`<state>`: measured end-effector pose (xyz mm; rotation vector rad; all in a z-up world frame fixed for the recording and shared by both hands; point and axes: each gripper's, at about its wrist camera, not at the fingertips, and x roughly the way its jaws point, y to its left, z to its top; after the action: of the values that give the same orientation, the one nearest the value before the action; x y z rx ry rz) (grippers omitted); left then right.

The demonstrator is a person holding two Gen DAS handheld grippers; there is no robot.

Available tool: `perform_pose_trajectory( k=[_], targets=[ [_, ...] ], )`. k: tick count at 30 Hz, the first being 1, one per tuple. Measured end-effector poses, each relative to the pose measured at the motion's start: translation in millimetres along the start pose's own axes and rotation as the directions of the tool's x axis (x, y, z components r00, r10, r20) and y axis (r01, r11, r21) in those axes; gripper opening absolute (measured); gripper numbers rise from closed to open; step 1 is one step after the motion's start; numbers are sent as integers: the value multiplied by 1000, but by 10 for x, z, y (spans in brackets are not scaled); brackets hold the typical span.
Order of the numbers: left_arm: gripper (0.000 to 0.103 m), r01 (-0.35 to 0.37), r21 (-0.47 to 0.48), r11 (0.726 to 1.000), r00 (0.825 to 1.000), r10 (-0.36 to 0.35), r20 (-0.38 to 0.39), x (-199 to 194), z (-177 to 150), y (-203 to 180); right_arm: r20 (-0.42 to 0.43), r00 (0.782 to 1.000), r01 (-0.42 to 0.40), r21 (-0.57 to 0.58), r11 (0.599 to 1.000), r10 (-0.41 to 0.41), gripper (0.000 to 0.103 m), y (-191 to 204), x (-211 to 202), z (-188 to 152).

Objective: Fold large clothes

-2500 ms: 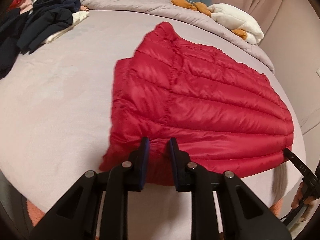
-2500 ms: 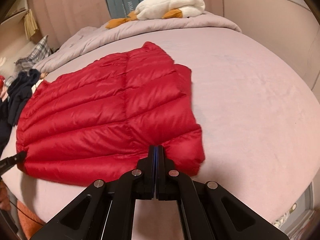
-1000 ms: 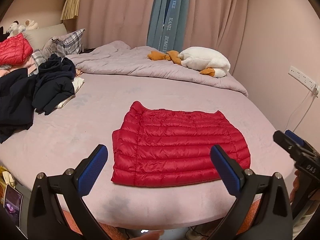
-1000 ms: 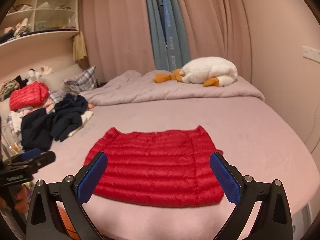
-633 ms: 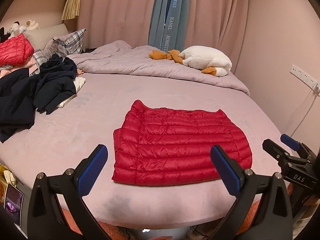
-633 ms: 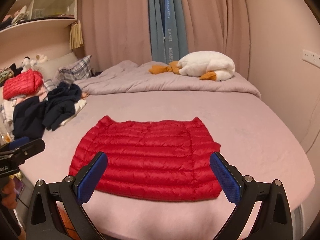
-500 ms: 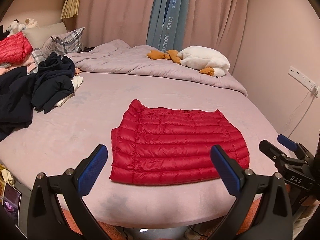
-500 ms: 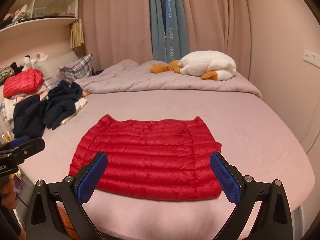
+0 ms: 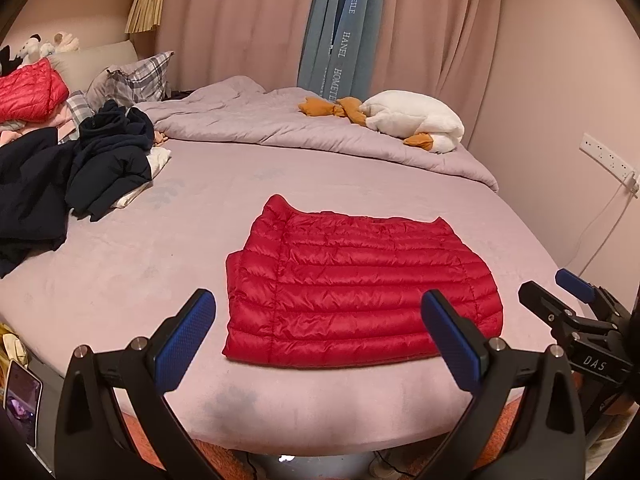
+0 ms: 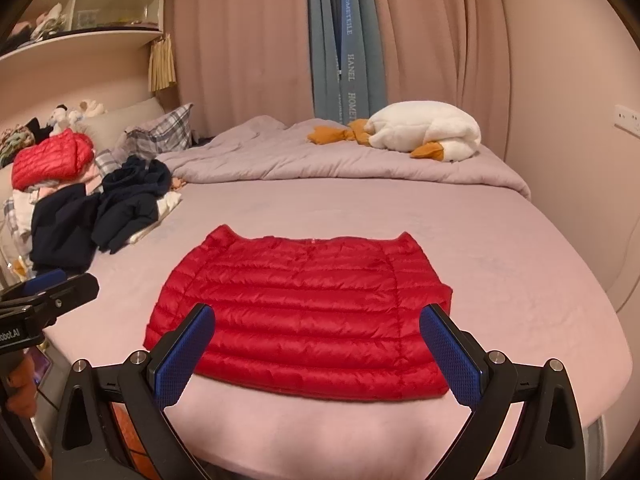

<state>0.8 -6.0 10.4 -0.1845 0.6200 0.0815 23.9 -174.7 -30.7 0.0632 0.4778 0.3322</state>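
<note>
A red quilted down jacket [image 9: 360,288] lies folded flat in a rectangle near the front edge of the bed [image 9: 120,280]; it also shows in the right wrist view [image 10: 304,312]. My left gripper [image 9: 318,336] is wide open and empty, held back from the bed's front edge, with the jacket seen between its blue pads [image 9: 184,334]. My right gripper [image 10: 316,356] is wide open and empty, also held off the bed in front of the jacket. The right gripper also shows at the right edge of the left wrist view [image 9: 560,304].
A pile of dark clothes [image 9: 80,176] lies on the bed's left side, with another red jacket [image 10: 52,158] behind it. A rumpled grey duvet [image 10: 320,160] and a white goose plush [image 10: 428,132] lie at the back. A wall stands close on the right.
Both grippers let go of the jacket's front hem, opened wide and pulled back from the bed. In the last second they have barely moved. The jacket lies still.
</note>
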Motion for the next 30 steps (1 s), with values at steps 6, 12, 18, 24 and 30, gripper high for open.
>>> perform_pose_trajectory(
  k=[6,12,18,24,30],
  targets=[
    [103,12,3,1000,1000,-12,-17,35,-19,-14,-17,1000,1,4,1000,-1,101,12,32,-28],
    [103,10,5,1000,1000,-10,-25,58,-26,-16,-26,1000,4,15,1000,-4,101,-6,39,-49],
    [103,11,5,1000,999,-11,-35,92,-33,-29,-41,999,9,22,1000,-8,101,-31,68,-68],
    [103,16,11,1000,999,-16,-42,114,-43,-55,-51,999,11,26,1000,-10,101,-38,99,-75],
    [103,21,12,1000,999,-21,-43,114,-46,-64,-56,998,14,29,999,-13,101,-49,106,-75]
  ],
)
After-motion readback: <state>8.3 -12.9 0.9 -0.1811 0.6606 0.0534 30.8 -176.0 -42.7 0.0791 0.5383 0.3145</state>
